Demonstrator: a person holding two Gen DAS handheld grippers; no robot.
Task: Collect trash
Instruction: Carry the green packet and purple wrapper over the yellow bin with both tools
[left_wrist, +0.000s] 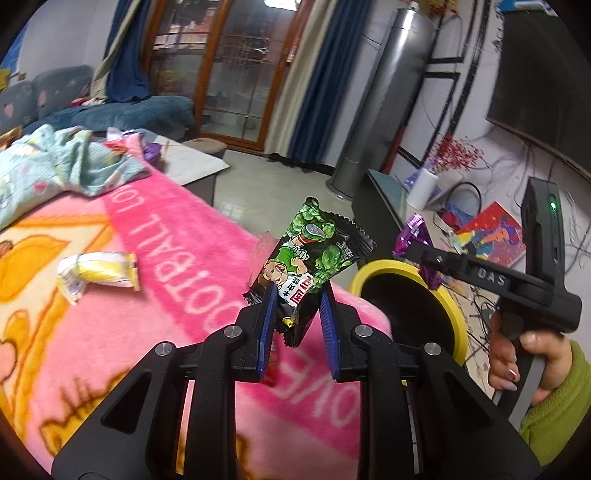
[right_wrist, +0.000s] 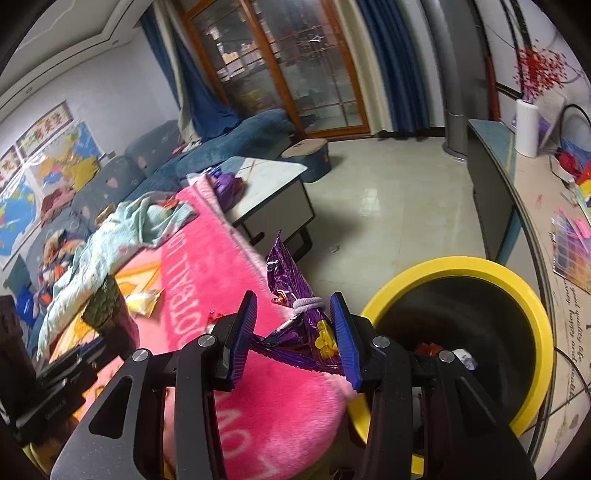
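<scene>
My left gripper (left_wrist: 299, 295) is shut on a green and black snack packet (left_wrist: 306, 258), held upright above the pink blanket (left_wrist: 166, 258). To its right stands a black bin with a yellow rim (left_wrist: 373, 267). My right gripper (right_wrist: 293, 299) is shut on a crumpled purple packet (right_wrist: 286, 273) with a hair tie around it, just left of the bin's yellow rim (right_wrist: 461, 264), inside which some trash lies. In the left wrist view the right gripper (left_wrist: 424, 254) holds this purple packet (left_wrist: 415, 230) over the bin's far rim. A yellow and white wrapper (left_wrist: 96, 275) lies on the blanket.
A light blue patterned cloth (left_wrist: 66, 162) is bunched at the blanket's far end. Beyond it are a white coffee table (right_wrist: 266, 177) and a blue sofa (right_wrist: 236, 136). A low cabinet (right_wrist: 517, 177) with a paper roll and clutter runs along the right. A hand in a green sleeve (left_wrist: 517, 365) grips the right handle.
</scene>
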